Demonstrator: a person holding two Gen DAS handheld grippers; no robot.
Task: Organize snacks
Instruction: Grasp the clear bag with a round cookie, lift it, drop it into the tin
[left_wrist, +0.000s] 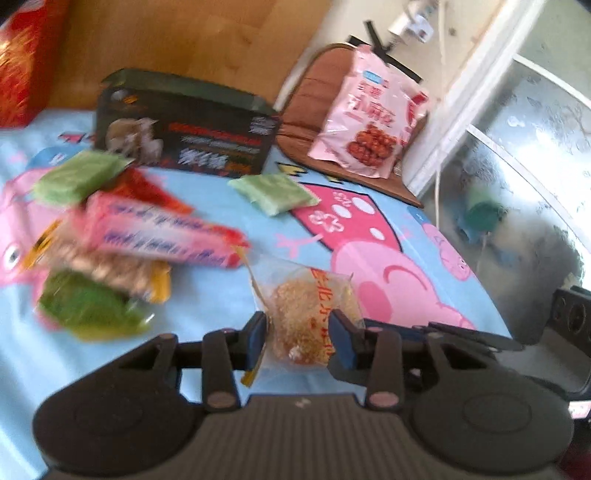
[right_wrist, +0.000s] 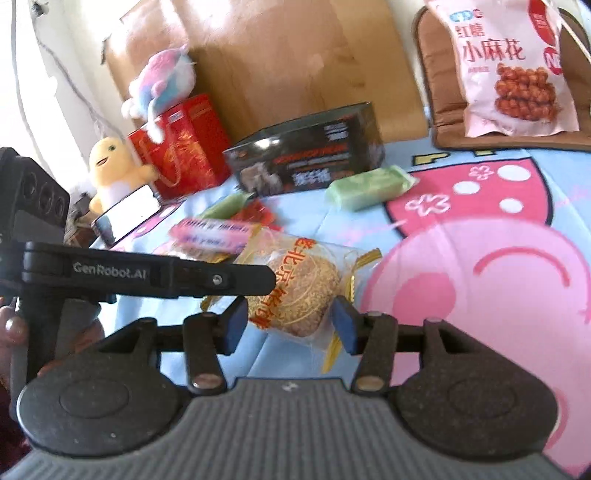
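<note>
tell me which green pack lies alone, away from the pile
The green pack right of the pile, in front of the black box; the other greens sit in the heap.

Left tool (left_wrist: 297, 339) clamped shut; right tool (right_wrist: 290, 323) stands open, both tilted downward.

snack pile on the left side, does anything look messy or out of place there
Yes: the snack pile is a jumble, with pink, green and yellow packets lying crisscross on each other. One green packet lies apart near the dark box. Nothing looks spilled or torn.

Snack pile (left_wrist: 110, 251) motion-blurred, labels unreadable; red box (left_wrist: 22, 62) cut by frame edge.
</note>
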